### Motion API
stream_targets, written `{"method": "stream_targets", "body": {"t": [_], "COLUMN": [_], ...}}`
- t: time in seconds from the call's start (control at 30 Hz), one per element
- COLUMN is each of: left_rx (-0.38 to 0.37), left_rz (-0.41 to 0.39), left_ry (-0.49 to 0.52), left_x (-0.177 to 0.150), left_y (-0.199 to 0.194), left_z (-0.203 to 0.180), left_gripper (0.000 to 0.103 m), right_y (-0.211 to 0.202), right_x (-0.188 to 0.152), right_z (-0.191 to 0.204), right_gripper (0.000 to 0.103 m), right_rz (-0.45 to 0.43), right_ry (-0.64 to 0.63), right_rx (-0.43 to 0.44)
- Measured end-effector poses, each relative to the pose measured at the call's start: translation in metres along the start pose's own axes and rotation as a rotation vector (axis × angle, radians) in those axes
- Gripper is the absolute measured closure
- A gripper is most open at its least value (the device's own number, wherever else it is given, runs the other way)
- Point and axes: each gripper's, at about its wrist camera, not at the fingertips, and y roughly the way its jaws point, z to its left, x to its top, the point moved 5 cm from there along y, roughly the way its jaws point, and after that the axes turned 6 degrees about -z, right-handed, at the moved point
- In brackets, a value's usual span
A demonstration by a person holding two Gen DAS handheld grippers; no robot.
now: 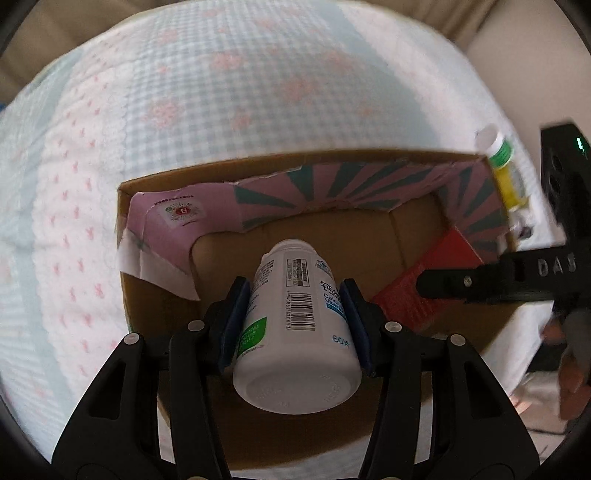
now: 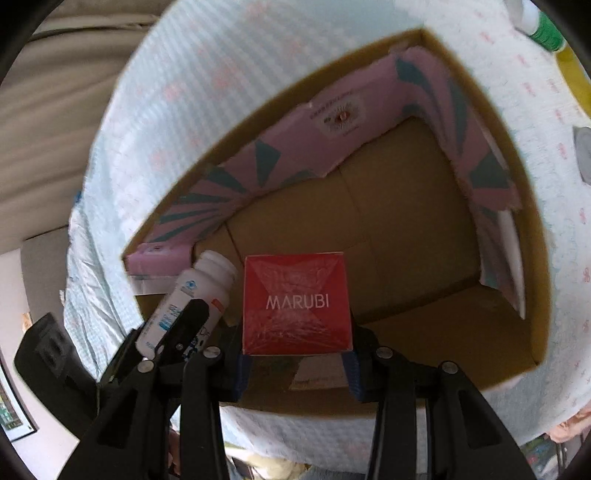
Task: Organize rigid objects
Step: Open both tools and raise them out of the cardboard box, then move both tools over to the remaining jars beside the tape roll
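My left gripper (image 1: 293, 321) is shut on a white pill bottle (image 1: 295, 332), held cap-forward over the open cardboard box (image 1: 258, 166). The bottle also shows in the right wrist view (image 2: 192, 299), with the left gripper (image 2: 173, 332) around it. My right gripper (image 2: 295, 358) is shut on a red MARUBI box (image 2: 295, 302), held over the near edge of the cardboard box (image 2: 517, 332). The red box also shows in the left wrist view (image 1: 428, 280), with the right gripper (image 1: 480, 284) on it. A pink and teal folded carton (image 1: 332, 184) lines the box's inner walls.
The cardboard box sits on a bed with a light blue and pink quilt (image 1: 184, 92). A bottle with a green band and yellow liquid (image 1: 504, 166) stands just outside the box's right corner; it also shows in the right wrist view (image 2: 546, 33). A grey object (image 2: 583, 151) lies on the quilt.
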Motion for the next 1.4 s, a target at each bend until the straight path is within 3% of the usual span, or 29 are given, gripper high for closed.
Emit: {"method": "stream_targets", "body": {"t": [0.03, 0.07, 0.13, 0.17, 0.2, 0.57, 0.8, 1.13, 1.4], "left_rx": [-0.001, 0.004, 0.016, 0.017, 0.016, 0.012, 0.043, 0.102, 0.151], "left_rz": [0.023, 0.034, 0.038, 0.044, 0.052, 0.043, -0.005, -0.121, -0.249], "left_ry": [0.011, 0.018, 0.032, 0.033, 0.028, -0.006, 0.025, 0.046, 0.057], "left_x": [-0.001, -0.002, -0.002, -0.003, -0.004, -0.008, 0.002, -0.003, -0.014], "left_y": [0.005, 0.007, 0.009, 0.01, 0.011, 0.009, -0.02, -0.133, -0.22], "left_z": [-0.001, -0.001, 0.001, 0.002, 0.003, 0.008, 0.0, -0.012, -0.043], "left_gripper": [0.013, 0.001, 0.0, 0.0, 0.0, 0.0, 0.0, 0.0, 0.0], "right_y": [0.006, 0.01, 0.01, 0.009, 0.007, 0.003, -0.021, -0.1, -0.181], "right_x": [0.003, 0.006, 0.012, 0.013, 0.014, 0.007, -0.003, -0.041, -0.086], "right_z": [-0.002, -0.003, -0.003, -0.003, -0.002, -0.016, -0.002, 0.04, 0.058], "right_gripper": [0.064, 0.057, 0.027, 0.007, 0.002, 0.002, 0.002, 0.002, 0.002], "right_rz": [0.018, 0.026, 0.0, -0.013, -0.025, -0.072, -0.118, -0.247, -0.393], "right_ry": [0.007, 0.01, 0.003, -0.007, -0.016, 0.012, -0.005, -0.135, -0.312], "right_rx": [-0.027, -0.065, -0.115, -0.128, -0.131, -0.093, -0.077, -0.07, -0.159]}}
